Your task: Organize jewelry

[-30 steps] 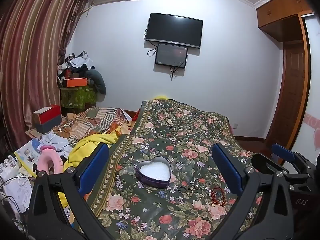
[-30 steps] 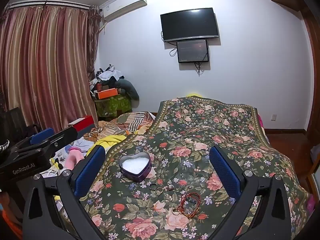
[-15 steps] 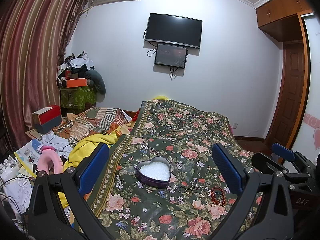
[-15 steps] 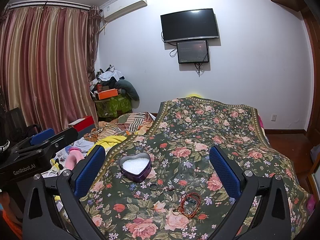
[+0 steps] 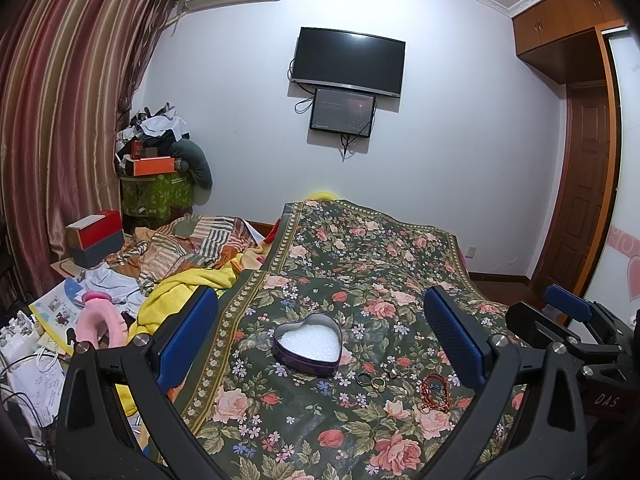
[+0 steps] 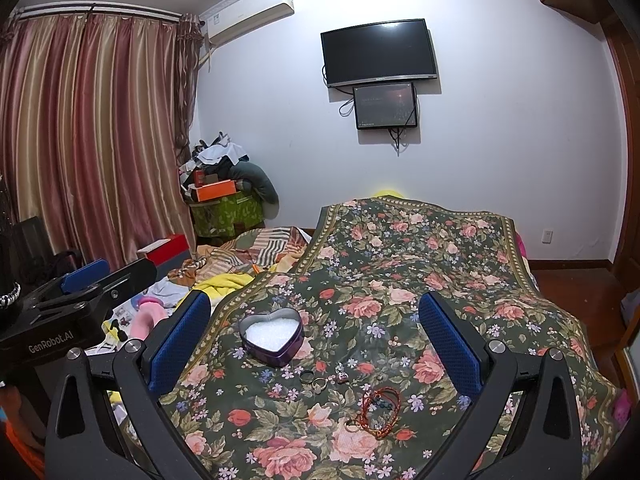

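A purple heart-shaped tin (image 5: 307,346) with white padding stands open on the floral cloth (image 5: 360,264); it also shows in the right wrist view (image 6: 272,337). To its right lie a dark ring (image 5: 363,379), a gold ring (image 5: 378,383) and a small silver piece (image 5: 392,372), then a red-orange cord bracelet (image 5: 435,393). In the right wrist view these are the dark ring (image 6: 307,376), gold ring (image 6: 319,383), silver piece (image 6: 341,375) and bracelet (image 6: 380,406). My left gripper (image 5: 320,328) is open and empty above the tin. My right gripper (image 6: 314,330) is open and empty above the jewelry.
Left of the cloth lie a yellow blanket (image 5: 188,284), striped bedding (image 5: 192,244), a pink object (image 5: 100,322), papers and a red-grey box (image 5: 96,236). A green bin with clothes (image 5: 156,192) stands by the curtain. The cloth drops off toward the door on the right.
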Action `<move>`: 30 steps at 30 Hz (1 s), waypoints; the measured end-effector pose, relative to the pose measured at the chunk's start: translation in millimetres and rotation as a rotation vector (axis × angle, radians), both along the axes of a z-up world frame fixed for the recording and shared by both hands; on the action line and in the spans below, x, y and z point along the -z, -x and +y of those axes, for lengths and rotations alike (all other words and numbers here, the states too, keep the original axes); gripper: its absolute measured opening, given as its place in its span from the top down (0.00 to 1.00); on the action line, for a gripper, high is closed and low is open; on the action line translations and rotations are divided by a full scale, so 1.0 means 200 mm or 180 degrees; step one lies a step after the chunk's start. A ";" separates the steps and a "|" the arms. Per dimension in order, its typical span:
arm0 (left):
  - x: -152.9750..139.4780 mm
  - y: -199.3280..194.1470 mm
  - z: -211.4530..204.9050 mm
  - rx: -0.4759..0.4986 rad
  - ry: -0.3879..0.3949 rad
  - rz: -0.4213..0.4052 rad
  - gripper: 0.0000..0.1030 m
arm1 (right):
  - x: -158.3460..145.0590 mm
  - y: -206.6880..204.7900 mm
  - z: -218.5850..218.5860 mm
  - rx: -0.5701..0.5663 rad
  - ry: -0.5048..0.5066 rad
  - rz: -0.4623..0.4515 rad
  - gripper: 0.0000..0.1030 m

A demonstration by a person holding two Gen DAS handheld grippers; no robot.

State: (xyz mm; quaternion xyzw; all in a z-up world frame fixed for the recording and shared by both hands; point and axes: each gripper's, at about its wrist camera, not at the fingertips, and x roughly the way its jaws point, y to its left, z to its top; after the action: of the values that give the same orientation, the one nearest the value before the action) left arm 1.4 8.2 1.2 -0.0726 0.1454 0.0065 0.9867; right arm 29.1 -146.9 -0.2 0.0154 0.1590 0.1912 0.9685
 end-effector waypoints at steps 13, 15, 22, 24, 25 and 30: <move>0.00 0.00 0.00 -0.0003 -0.0005 0.0004 0.00 | -0.02 0.00 0.00 0.0004 -0.0002 -0.0018 0.00; 0.00 -0.01 0.00 0.0000 -0.0007 0.0005 0.00 | -0.02 0.00 0.00 0.0004 -0.0004 -0.0018 0.00; -0.01 0.00 0.00 0.0000 -0.0002 0.0003 0.00 | -0.03 0.01 0.00 0.0010 0.0000 -0.0029 0.00; -0.01 0.00 0.00 0.0001 -0.0003 0.0004 0.00 | -0.03 0.01 0.00 0.0008 -0.0002 -0.0031 0.00; -0.02 0.00 -0.01 0.0000 -0.0005 0.0004 0.00 | -0.03 0.01 0.00 0.0010 -0.0002 -0.0031 0.00; -0.01 0.00 -0.01 0.0003 -0.0005 0.0002 0.00 | -0.03 0.01 0.00 0.0010 -0.0003 -0.0029 0.00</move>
State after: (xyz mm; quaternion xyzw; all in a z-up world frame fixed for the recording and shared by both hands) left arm 1.1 7.0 3.9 -0.0718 0.1457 0.0061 0.9867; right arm 27.7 -147.5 6.5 0.0152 0.1545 0.1898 0.9695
